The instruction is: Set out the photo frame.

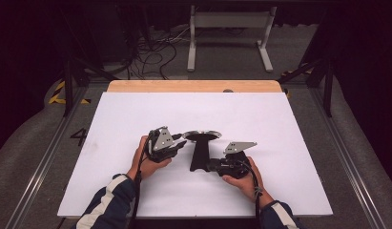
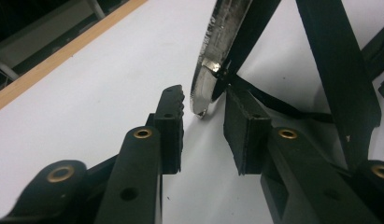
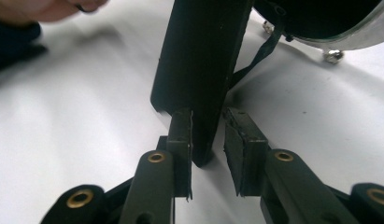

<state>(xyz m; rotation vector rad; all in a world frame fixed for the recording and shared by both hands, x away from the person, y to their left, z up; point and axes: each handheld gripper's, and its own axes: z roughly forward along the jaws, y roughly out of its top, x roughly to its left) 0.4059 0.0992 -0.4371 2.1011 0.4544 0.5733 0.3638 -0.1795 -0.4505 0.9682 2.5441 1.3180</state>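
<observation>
A pan-like object lies on the white table top [image 1: 260,124]: a round dish with a shiny metal rim [image 1: 202,135] and a long flat black handle [image 1: 199,155]. My left gripper [image 1: 181,143] reaches in from the left toward the dish. In the left gripper view its jaws [image 2: 204,100] stand either side of the metal rim [image 2: 210,70], with a gap at the left pad. My right gripper [image 1: 210,166] is at the handle's near end. In the right gripper view the handle [image 3: 199,70] sits between its jaws [image 3: 208,116], and a thin gap shows at the right pad.
A thin black strap [image 3: 262,51] hangs from the handle near the dish. A wooden strip [image 1: 193,86] runs along the table's far edge. Beyond it are floor cables [image 1: 155,52] and a white frame [image 1: 229,33]. White surface lies to both sides of my hands.
</observation>
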